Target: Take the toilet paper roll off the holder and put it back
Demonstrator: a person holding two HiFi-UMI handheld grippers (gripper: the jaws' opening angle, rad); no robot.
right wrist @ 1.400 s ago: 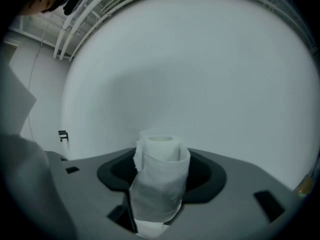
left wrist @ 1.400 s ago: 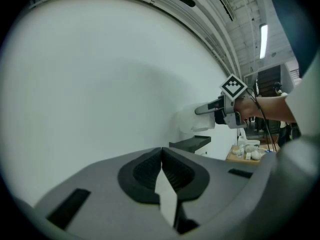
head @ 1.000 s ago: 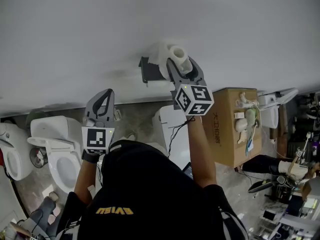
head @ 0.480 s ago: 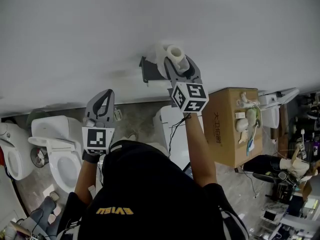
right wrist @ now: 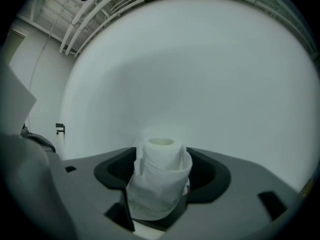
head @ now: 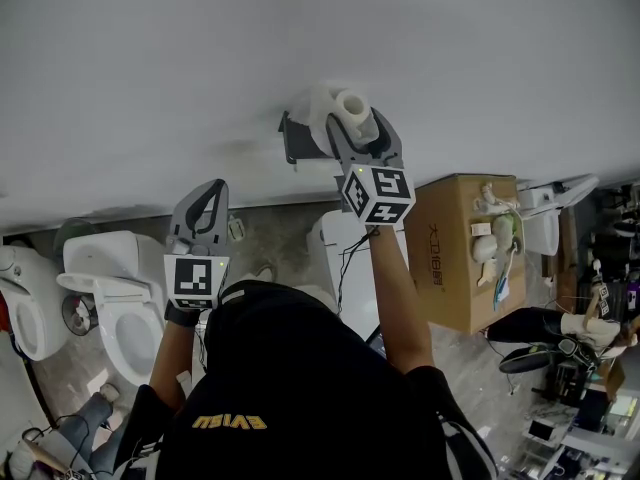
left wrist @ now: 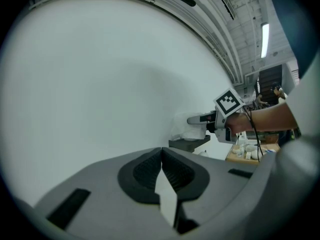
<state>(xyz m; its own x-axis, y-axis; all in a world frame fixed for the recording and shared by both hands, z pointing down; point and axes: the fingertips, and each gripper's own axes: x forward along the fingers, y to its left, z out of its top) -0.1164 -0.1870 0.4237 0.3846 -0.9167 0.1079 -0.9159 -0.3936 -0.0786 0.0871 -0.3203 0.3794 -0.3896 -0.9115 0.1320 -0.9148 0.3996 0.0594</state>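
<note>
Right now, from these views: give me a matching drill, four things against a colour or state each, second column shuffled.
Things:
1. roll of toilet paper
2. left tool
3. box
4. holder

States:
A. dark, fixed to the wall
B. white, standing upright
C. brown cardboard
D. shut, nothing in it

Pairs: 1-B, 2-D, 3-C, 4-A

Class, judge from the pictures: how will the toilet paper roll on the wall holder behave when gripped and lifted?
The toilet paper roll probably squashes easily: its wrap looks soft and wrinkled. Likely light, given the hollow core. Its loose outer sheet may slip or unwind.
</note>
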